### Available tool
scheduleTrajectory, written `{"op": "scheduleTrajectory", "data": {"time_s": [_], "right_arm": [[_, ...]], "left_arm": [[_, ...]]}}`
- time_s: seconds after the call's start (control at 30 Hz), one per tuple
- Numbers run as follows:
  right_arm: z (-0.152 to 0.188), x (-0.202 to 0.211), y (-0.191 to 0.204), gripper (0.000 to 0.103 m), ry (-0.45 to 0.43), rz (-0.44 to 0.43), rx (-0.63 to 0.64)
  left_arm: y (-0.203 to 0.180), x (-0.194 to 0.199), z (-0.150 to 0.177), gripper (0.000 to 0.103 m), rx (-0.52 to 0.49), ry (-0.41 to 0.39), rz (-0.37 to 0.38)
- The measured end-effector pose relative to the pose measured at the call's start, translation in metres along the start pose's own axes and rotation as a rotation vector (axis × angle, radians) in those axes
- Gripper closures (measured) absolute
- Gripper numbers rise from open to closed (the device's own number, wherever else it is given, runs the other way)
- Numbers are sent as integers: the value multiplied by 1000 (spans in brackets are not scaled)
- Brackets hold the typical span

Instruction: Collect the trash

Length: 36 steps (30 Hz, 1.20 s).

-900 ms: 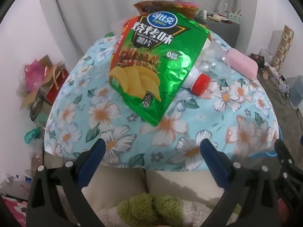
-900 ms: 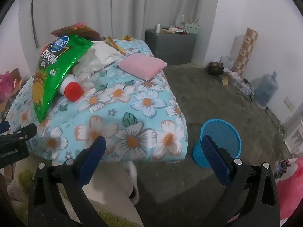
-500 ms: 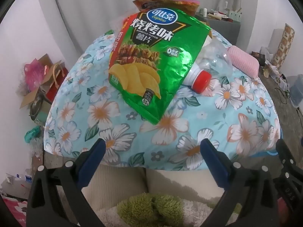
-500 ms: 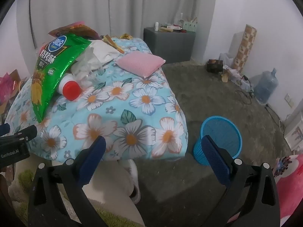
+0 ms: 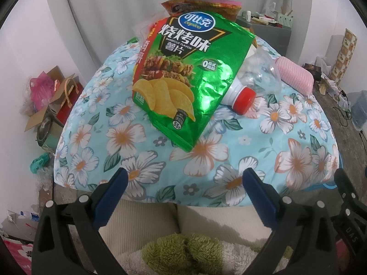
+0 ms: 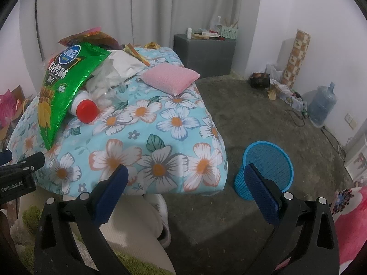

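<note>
Left tool (image 5: 183, 183) wide, empty; green chip bag (image 5: 183, 75) ahead on floral table (image 5: 252, 151), red-capped bottle (image 5: 243, 98) touching bag. Right tool (image 6: 185, 176) wide, empty; blue basket (image 6: 268, 160) just beyond right finger.

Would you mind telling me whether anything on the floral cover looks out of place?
Yes: a green chip bag lies on a crushed, red-capped clear bottle, with more wrappers behind, all littering the floral cover instead of the blue bin.
</note>
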State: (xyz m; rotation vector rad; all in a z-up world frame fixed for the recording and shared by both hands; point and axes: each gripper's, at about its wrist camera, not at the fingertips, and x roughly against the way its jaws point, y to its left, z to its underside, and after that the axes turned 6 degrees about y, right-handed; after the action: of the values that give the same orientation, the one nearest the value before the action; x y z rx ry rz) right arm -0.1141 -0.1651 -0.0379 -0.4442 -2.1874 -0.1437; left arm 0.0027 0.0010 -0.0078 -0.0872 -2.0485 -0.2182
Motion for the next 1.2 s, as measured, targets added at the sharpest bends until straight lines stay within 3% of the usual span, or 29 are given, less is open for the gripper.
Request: {"op": "scheduleTrajectory", "data": {"time_s": [1.2], "right_arm": [[-3, 2, 0, 7, -2, 0, -6]], "left_arm": [[0, 0, 0, 5, 0, 0, 2]]}}
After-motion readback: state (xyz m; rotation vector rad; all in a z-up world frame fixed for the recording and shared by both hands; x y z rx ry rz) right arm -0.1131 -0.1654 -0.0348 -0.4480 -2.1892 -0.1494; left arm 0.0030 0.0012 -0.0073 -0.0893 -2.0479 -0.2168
